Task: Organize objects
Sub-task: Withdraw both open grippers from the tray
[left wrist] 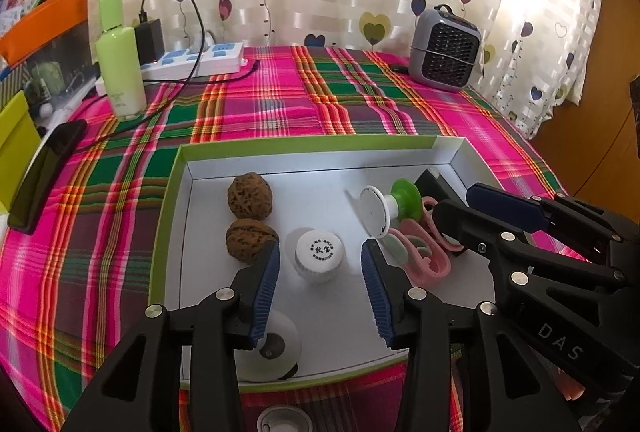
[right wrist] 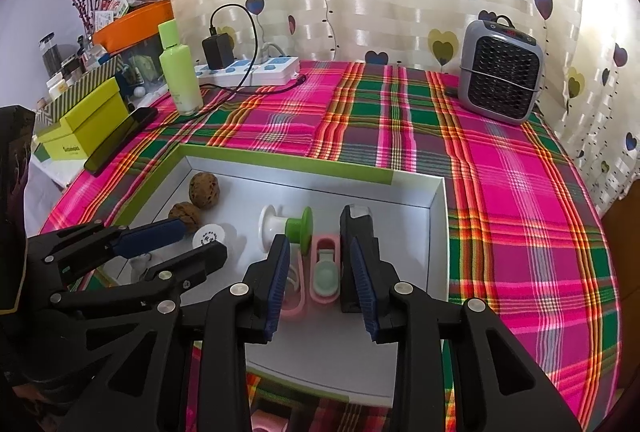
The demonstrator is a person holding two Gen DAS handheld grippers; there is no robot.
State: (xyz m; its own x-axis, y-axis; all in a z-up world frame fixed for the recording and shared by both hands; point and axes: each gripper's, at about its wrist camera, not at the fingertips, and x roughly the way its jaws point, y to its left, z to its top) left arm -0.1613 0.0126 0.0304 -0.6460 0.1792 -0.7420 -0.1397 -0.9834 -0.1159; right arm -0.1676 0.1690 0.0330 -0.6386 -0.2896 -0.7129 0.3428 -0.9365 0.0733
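Note:
A shallow white box lid with a green rim lies on the plaid cloth. In it lie two walnuts, a white ribbed cap, a white-and-green spool, a pink clip with a pale green pad and a black block. My left gripper is open, its pads either side of the white cap. My right gripper is open around the pink clip, beside the black block. A white round object lies under my left finger.
A green bottle, a power strip with charger and cable and a phone sit at the back left. A grey heater stands at the back right. A lime box is off the left edge.

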